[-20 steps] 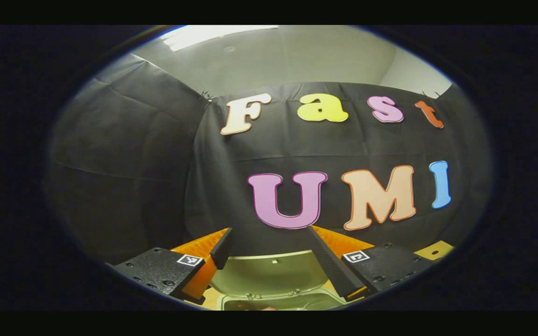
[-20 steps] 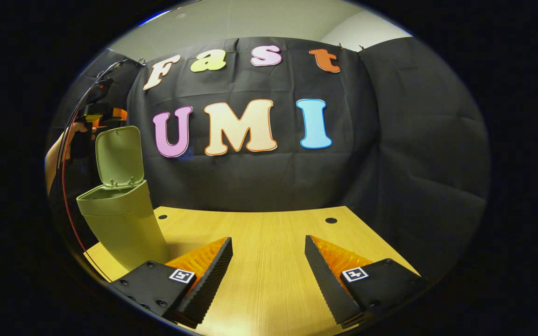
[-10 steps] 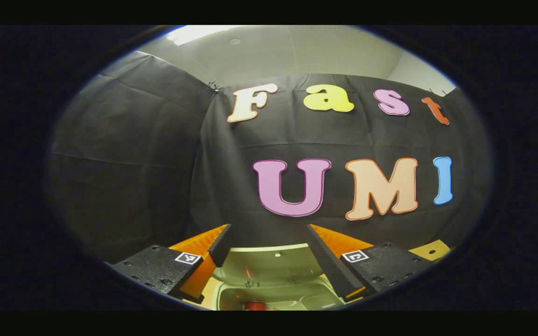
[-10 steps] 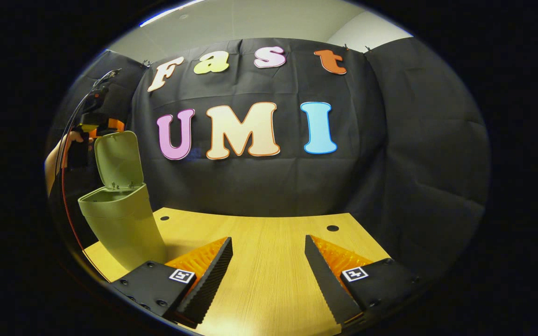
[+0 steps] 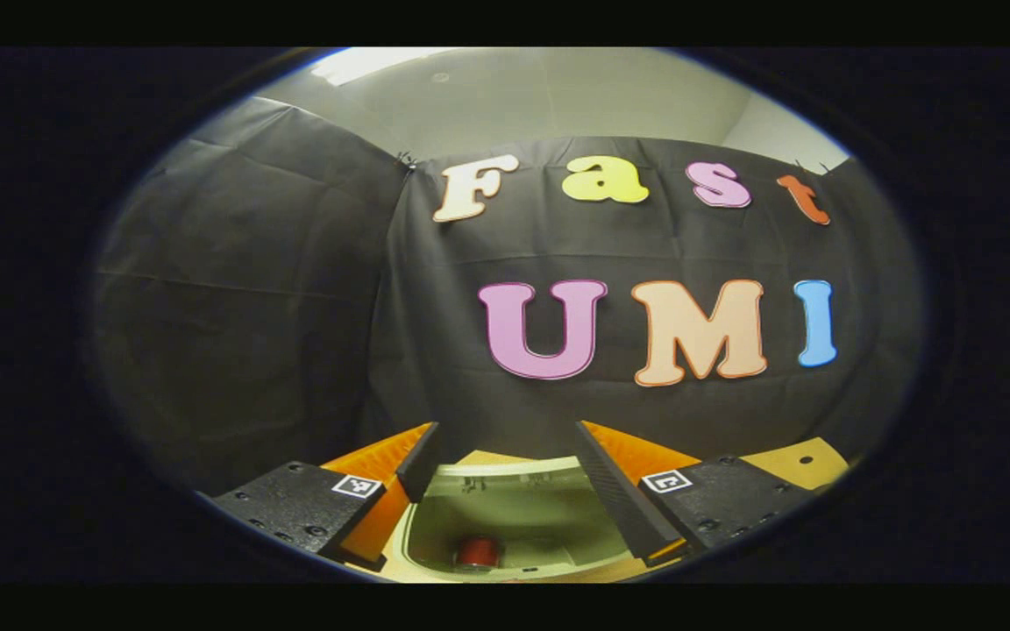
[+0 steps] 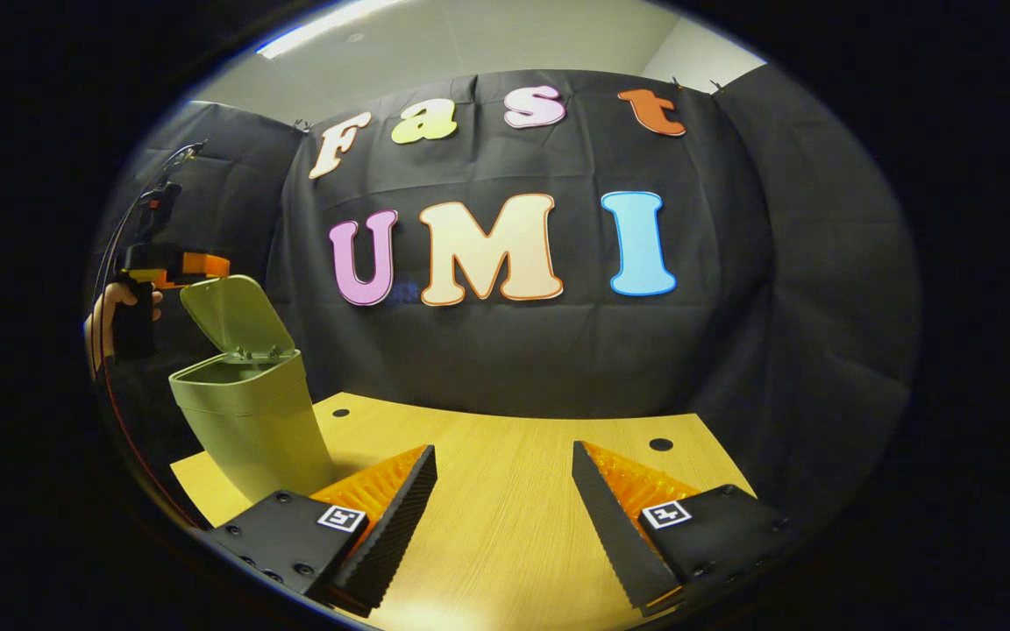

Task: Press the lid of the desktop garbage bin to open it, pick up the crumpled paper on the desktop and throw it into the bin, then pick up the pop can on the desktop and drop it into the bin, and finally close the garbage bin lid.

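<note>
Worktop [image 6: 505,491], far left: bin [image 6: 251,421], lid [image 6: 238,315] half tilted, not yet shut. Can [image 5: 479,550] lies inside (paper unseen). Left gripper [image 5: 505,478], jaws wide and empty, sits above the lid; we'd push it down evenly. Right gripper [image 6: 505,499], jaws wide, idle.

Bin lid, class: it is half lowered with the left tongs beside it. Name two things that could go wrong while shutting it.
1. In the right gripper view the left tongs sit at the top edge of the tilted lid; they might slip off it.
2. The bin is tall, narrow and near the table edge, so a sideways push might tip or slide it, spilling the can lying inside.
</note>
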The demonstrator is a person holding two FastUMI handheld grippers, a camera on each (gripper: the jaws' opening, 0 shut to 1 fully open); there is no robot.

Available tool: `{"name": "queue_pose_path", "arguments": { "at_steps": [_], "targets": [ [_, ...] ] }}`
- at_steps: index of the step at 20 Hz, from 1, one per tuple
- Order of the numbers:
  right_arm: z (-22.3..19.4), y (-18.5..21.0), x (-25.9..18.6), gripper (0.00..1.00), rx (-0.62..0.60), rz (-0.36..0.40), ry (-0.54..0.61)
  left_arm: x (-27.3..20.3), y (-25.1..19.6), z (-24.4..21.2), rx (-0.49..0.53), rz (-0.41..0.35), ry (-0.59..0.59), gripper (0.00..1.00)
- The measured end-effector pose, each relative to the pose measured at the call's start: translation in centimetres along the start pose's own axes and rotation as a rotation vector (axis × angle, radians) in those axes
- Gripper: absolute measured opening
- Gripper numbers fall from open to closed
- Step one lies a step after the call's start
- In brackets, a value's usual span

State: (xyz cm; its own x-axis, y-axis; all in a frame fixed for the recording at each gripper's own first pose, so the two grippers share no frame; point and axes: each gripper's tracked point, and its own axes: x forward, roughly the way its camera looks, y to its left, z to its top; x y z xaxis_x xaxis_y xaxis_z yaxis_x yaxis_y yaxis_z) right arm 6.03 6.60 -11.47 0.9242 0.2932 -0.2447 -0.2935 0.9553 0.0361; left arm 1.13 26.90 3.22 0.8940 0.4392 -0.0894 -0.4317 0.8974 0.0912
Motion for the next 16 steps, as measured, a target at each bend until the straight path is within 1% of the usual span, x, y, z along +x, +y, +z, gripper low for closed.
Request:
{"name": "queue_pose_path", "arguments": {
  "at_steps": [2,3,4,7,10,11,12,14,16],
  "targets": [
    [-0.1,0.2,0.4,0.98,0.003,0.018,0.009,-0.7,-0.1,-0.8,-0.001,0.005,0.006,0.92],
    [-0.1,0.2,0.4,0.98,0.005,0.024,0.014,-1.1,-0.1,-1.2,-0.002,0.012,0.011,0.96],
    [-0.2,0.3,0.5,0.98,0.006,0.033,0.018,-1.4,-0.3,-1.7,-0.005,0.016,0.014,0.92],
    [-0.3,0.4,0.5,0.98,-0.015,0.042,0.022,-2.5,-1.0,-3.4,0.001,0.01,0.029,0.94],
    [-0.3,0.6,0.6,0.98,-0.019,0.049,0.03,-3.3,-1.6,-6.5,-0.01,-0.011,0.096,0.96],
    [-0.6,0.9,0.6,0.99,-0.019,0.056,0.037,-3.5,-1.6,-7.6,-0.018,-0.011,0.118,0.96],
    [-0.7,1.3,0.6,0.98,-0.026,0.062,0.044,-3.6,-1.5,-8.5,-0.03,-0.008,0.139,0.94],
    [-1.0,1.6,0.6,0.98,-0.049,0.067,0.048,-3.8,-1.5,-10.1,-0.048,-0.008,0.171,0.95],
    [-1.3,2.2,0.6,0.98,-0.054,0.076,0.058,-3.9,-1.4,-11.4,-0.029,-0.017,0.202,0.96]
  ]
}}
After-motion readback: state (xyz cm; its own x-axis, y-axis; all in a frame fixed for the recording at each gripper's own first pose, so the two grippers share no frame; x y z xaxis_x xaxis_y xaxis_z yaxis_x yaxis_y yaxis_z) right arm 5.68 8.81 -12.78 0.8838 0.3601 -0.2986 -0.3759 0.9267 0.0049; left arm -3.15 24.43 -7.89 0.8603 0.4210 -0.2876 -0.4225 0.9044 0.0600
